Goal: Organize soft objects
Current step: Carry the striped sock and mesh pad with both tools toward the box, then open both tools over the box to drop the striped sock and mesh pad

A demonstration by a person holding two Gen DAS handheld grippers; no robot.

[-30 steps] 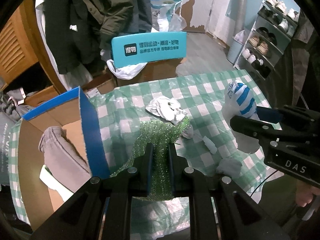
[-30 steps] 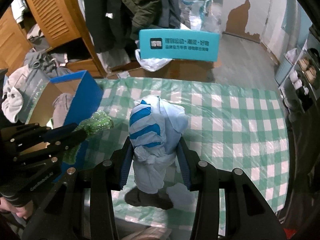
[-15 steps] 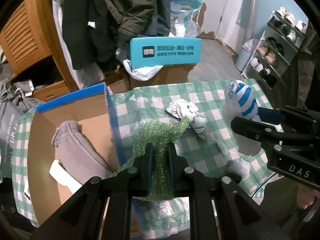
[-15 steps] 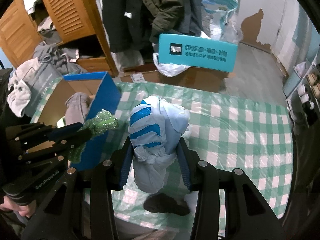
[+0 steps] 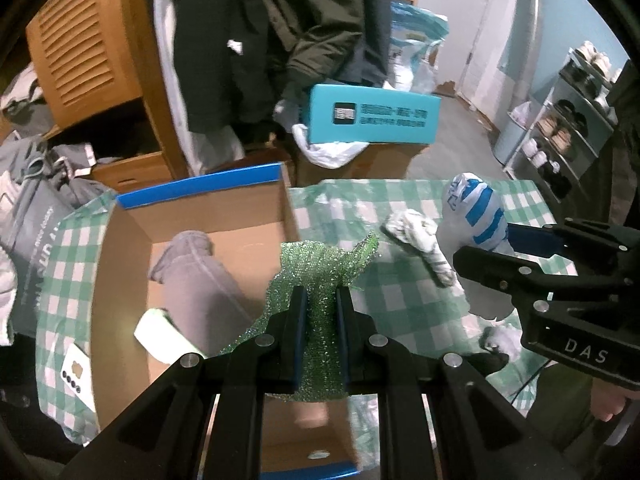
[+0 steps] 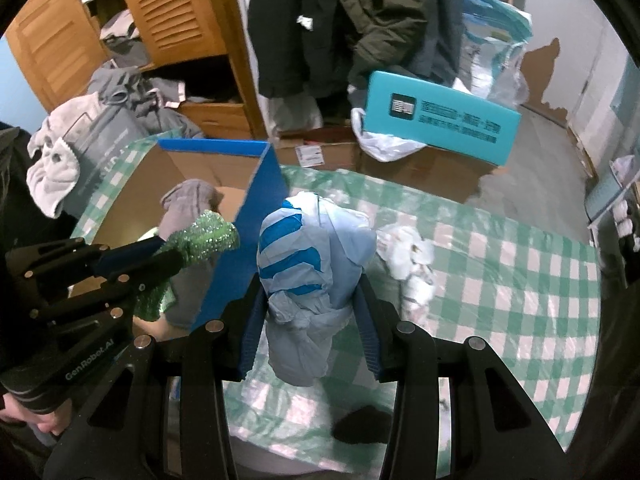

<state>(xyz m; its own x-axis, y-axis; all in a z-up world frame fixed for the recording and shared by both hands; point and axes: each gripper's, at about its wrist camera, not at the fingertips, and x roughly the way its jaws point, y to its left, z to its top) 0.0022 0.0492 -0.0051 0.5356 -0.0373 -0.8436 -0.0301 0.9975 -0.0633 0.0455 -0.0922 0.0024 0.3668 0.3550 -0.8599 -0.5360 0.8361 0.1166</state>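
Observation:
My left gripper [image 5: 320, 294] is shut on a green glittery cloth [image 5: 320, 260], which hangs over the right wall of an open cardboard box with a blue rim [image 5: 200, 184]. A grey garment [image 5: 192, 280] and a white pad [image 5: 160, 336] lie inside the box. My right gripper [image 6: 310, 284] is shut on a pale blue bundle with blue stripes [image 6: 304, 248], held above the green checked tablecloth [image 6: 520, 280] just right of the box's blue wall [image 6: 260, 200]. In the right wrist view the left gripper [image 6: 172, 252] holds the green cloth [image 6: 204, 236] over the box.
A crumpled white cloth [image 5: 420, 236] lies on the table between the grippers, and a dark item [image 6: 360, 424] near the front edge. A teal carton [image 5: 372, 120], hanging coats [image 5: 280, 40] and a wooden wardrobe [image 5: 88, 52] stand behind. A shoe rack [image 5: 572, 120] is at the right.
Both grippers have travelled left across the table with their loads. The green cloth now hangs over the box's right wall, and the striped bundle sits closer to the box.

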